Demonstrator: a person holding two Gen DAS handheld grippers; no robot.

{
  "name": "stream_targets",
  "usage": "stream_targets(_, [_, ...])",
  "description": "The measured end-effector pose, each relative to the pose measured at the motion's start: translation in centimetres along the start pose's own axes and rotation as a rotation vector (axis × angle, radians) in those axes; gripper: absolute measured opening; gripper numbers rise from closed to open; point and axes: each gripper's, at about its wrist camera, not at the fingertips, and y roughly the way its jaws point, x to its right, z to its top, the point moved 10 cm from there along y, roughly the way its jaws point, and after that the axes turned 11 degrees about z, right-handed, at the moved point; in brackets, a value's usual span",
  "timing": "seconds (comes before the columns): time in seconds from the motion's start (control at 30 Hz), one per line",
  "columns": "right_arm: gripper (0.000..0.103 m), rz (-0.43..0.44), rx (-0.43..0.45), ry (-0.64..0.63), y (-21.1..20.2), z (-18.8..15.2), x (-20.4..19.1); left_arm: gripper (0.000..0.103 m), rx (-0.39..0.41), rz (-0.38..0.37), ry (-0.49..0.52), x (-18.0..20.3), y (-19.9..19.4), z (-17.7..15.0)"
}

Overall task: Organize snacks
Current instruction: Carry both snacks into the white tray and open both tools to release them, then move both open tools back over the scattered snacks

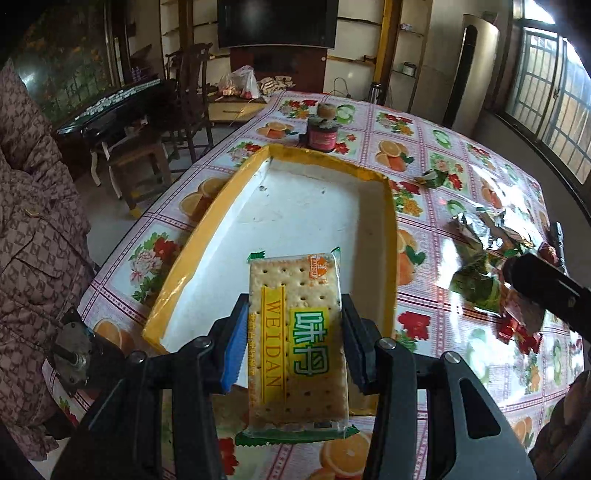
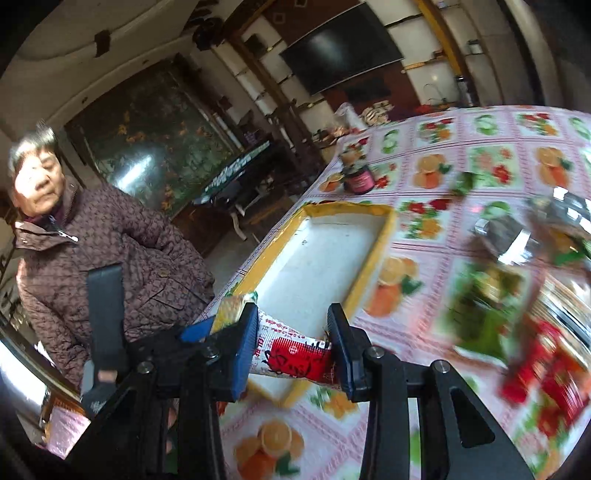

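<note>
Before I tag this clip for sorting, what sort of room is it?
Probably a home living or dining room: a wall-mounted black television, a fruit-and-flower patterned plastic tablecloth, dark wooden chairs.

My right hand-held gripper [image 2: 293, 350] clamps a red-and-white snack packet [image 2: 295, 354] crosswise between its blue pads, over the near end of a yellow-rimmed tray [image 2: 373, 266] with a white floor. The tray lies on a surface [image 2: 461, 147] covered in a fruit-and-flower cloth. To the right, a blurred heap of green, red and silvery wrappers [image 2: 517, 314]. Beyond the tray stands a dark jar [image 2: 358, 179]. A person in a brown patterned jacket [image 2: 110, 240] stands at left.
</note>
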Motion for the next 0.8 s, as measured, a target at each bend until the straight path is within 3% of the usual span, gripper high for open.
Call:
stream_targets(0.2, [0.038, -0.052, -0.159, -0.046, 10.1, 0.6, 1.0, 0.048, -0.067, 0.022, -0.004, -1.6, 4.3, 0.5])
stream_targets(0.37, [0.039, -0.127, -0.256, -0.102, 13.8, -1.2, 2.1, 0.048, -0.109, 0.027, 0.007, -2.2, 6.3, -0.1])
stream_targets(0.43, [0.044, -0.123, -0.271, -0.11, 14.1, -1.6, 2.1, 0.048, -0.127, 0.021, 0.011, -2.4, 6.9, -0.5])
stream_targets(0.47, [0.052, -0.12, -0.275, -0.106, 14.1, -1.7, 2.1, 0.049, -0.135, 0.015, 0.014, -2.5, 7.1, -0.6])
stream_targets(0.6, [0.054, -0.133, -0.257, -0.09, 12.9, -1.4, 2.2, 0.055, -0.128, 0.026, 0.026, -2.4, 6.8, -0.6])
stream_targets(0.7, [0.054, -0.113, -0.179, -0.083, 9.8, -0.3, 1.7, 0.063, -0.076, 0.014, 0.005, -2.4, 4.9, 0.1])
stream_targets(0.8, [0.06, -0.108, -0.076, -0.087, 4.7, 0.4, 1.5, 0.069, -0.014, -0.006, -0.008, -1.8, 2.3, 0.8])
